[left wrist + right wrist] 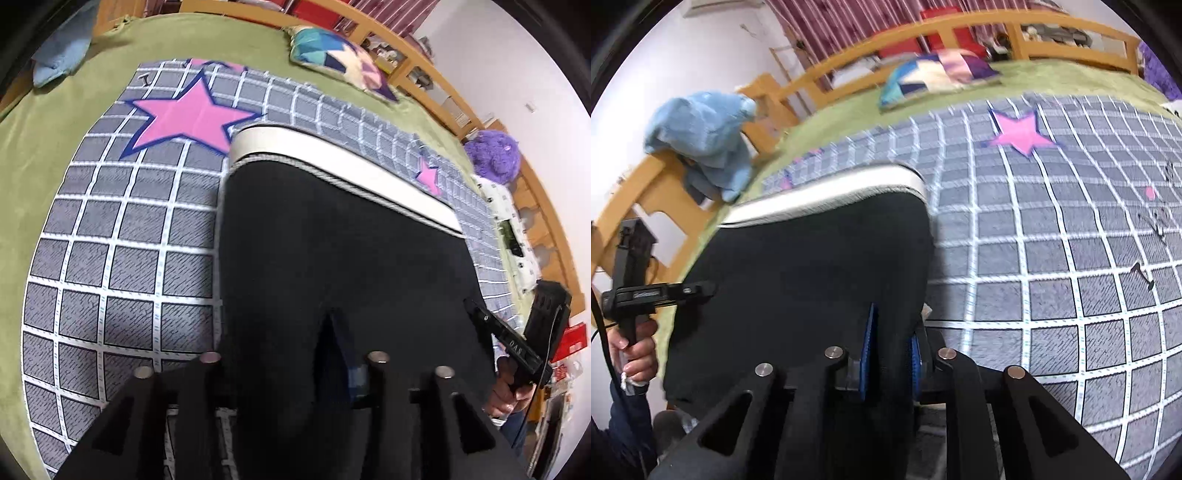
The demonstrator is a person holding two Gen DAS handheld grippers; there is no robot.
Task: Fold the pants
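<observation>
pants (332, 251), black with a white waistband (343, 173), lie on the grid-pattern star blanket (110, 266). left gripper (295, 362) and right gripper (890, 343) each pinch the near edge. looks mid-fold; at least one more fold likely left.

looks like somebody's bedroom at home. there's a bed with a green sheet (55, 122) and a grey grid blanket (110, 266) with pink stars (188, 114) on top, a wooden bed rail (979, 31) around it, a patchwork pillow (336, 61), a fuzzy purple plush (493, 151), a blue cloth (705, 136) slung over the rail, and striped curtains (842, 22) behind.
</observation>
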